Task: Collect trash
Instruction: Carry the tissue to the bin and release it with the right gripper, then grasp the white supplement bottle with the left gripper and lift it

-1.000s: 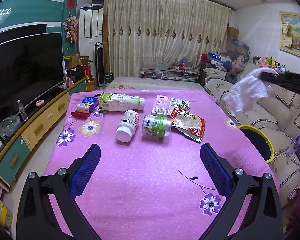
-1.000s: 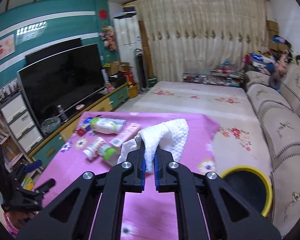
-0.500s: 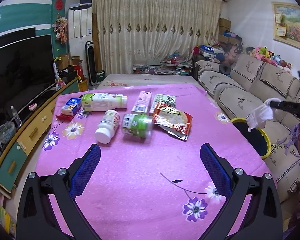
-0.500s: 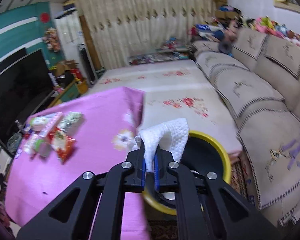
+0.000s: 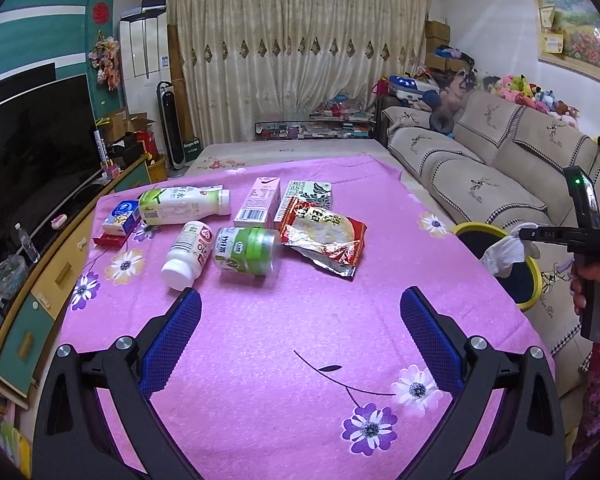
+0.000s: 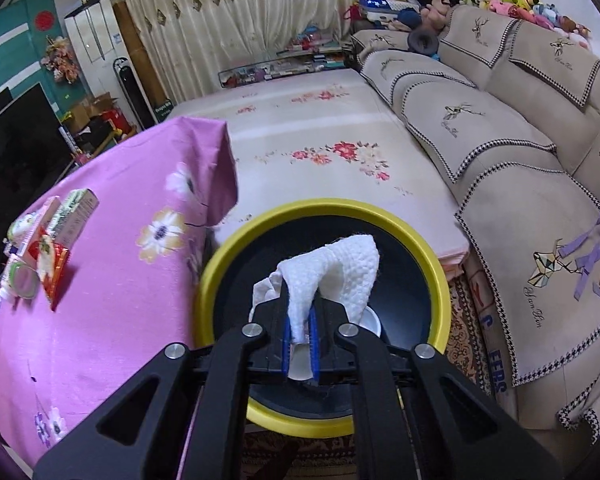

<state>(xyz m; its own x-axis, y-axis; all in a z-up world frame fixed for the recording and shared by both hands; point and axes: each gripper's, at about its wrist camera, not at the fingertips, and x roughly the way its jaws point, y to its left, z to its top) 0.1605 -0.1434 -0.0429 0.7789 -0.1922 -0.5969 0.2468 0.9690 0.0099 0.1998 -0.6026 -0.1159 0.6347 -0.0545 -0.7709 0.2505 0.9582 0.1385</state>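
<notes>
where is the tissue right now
In the right wrist view, the tissue is pinched in the right gripper, directly above the open yellow-rimmed bin beside the table.

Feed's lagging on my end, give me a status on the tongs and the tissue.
Right tongs just easing open, white tissue between them, above the yellow-rimmed bin. Left tongs open, empty, over the pink table. Nothing blocking the bin.
</notes>
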